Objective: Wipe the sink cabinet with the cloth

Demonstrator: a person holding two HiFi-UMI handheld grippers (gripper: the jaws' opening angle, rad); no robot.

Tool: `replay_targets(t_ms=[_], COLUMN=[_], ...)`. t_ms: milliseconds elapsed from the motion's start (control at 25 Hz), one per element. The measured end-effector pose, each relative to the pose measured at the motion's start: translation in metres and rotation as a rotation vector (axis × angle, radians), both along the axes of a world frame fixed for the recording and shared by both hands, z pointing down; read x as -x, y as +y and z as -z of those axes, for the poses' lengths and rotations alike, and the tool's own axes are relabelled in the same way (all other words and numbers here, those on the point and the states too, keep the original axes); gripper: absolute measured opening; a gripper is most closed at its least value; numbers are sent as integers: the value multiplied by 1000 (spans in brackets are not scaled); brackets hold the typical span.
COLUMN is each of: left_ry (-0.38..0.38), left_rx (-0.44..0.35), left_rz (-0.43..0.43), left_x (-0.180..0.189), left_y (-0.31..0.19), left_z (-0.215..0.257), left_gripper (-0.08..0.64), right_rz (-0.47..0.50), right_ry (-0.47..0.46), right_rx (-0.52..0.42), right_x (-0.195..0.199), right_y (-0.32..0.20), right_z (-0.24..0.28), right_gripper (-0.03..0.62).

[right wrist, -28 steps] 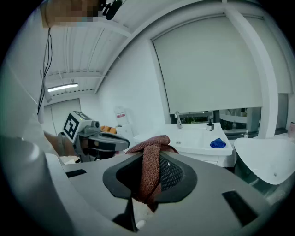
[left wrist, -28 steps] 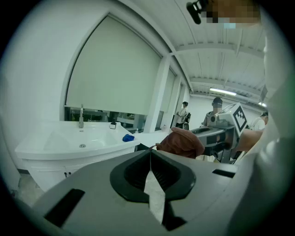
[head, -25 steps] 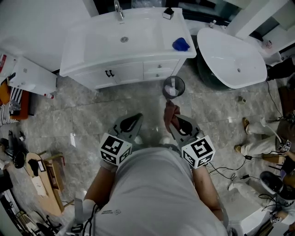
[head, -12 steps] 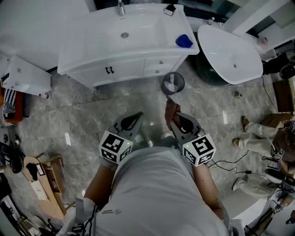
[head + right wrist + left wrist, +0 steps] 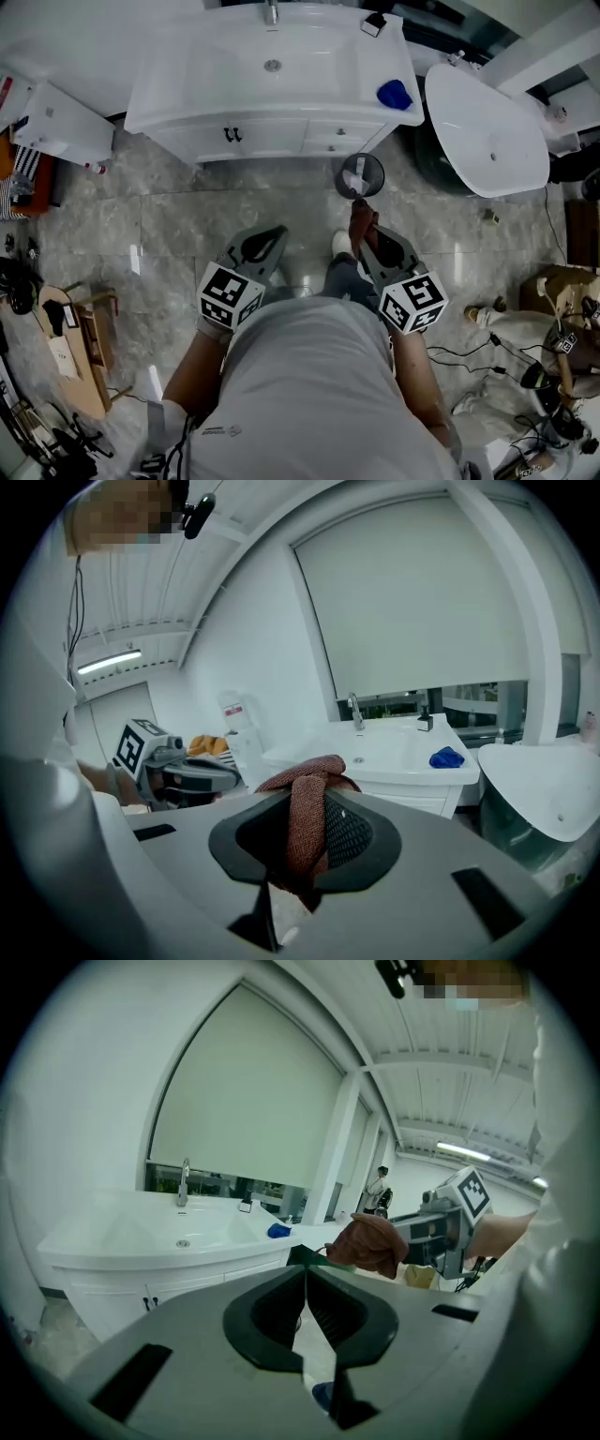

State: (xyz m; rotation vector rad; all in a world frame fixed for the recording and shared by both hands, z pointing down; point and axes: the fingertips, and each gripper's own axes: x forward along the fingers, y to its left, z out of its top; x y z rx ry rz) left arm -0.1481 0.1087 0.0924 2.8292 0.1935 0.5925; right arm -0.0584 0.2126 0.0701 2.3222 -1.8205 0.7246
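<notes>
Jaws on my right gripper (image 5: 364, 230) clamp the cloth (image 5: 305, 841), left gripper's (image 5: 306, 1277) together, empty; sink cabinet (image 5: 281, 139) at 12 o'clock, well apart; bunched cloth might slip out while wiping

Grey marble floor (image 5: 178, 230), white oval tub (image 5: 483, 117), blind-covered arched window (image 5: 244, 1101)

The cloth (image 5: 302, 829) is reddish brown with a fine woven grain, while the sink cabinet (image 5: 281, 136) is plain white, with one small bright blue object (image 5: 395, 94) on its top. The left gripper (image 5: 277, 232) and the right gripper (image 5: 364, 225) are both grey with black ribbed jaw linings, and each has a white cube with black square markers. The floor (image 5: 178, 234) is grey tile with pale marble veining, the bathtub (image 5: 487, 131) is white, and the person's shirt (image 5: 309, 394) is light grey.
</notes>
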Motion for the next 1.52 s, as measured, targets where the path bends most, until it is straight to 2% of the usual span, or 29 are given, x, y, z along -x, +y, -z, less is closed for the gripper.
replay_targets(t_ms=[240, 560, 760, 1000, 1200, 1520], left_ry=[-36, -119, -128, -132, -135, -130], left_rx=[-7, -15, -3, 18, 41, 81], left_rz=[170, 413, 540, 591, 609, 639], left_x=[-43, -84, -92, -98, -95, -91], left_y=[1, 17, 13, 0, -18, -49], left_z=[-4, -19, -26, -45, -74, -142], left_gripper=[12, 12, 12, 12, 12, 12], right_rz=[127, 324, 422, 456, 396, 371], right_ry=[-108, -198, -160, -175, -226, -231], right_rx=[1, 58, 113, 140, 137, 182], right_x=[-62, -135, -159, -168, -179, -196], right_y=[-7, -21, -37, -63, -91, -133], right_z=[-21, -58, -80, -107, -139, -211], right_gripper=[69, 69, 69, 69, 69, 69])
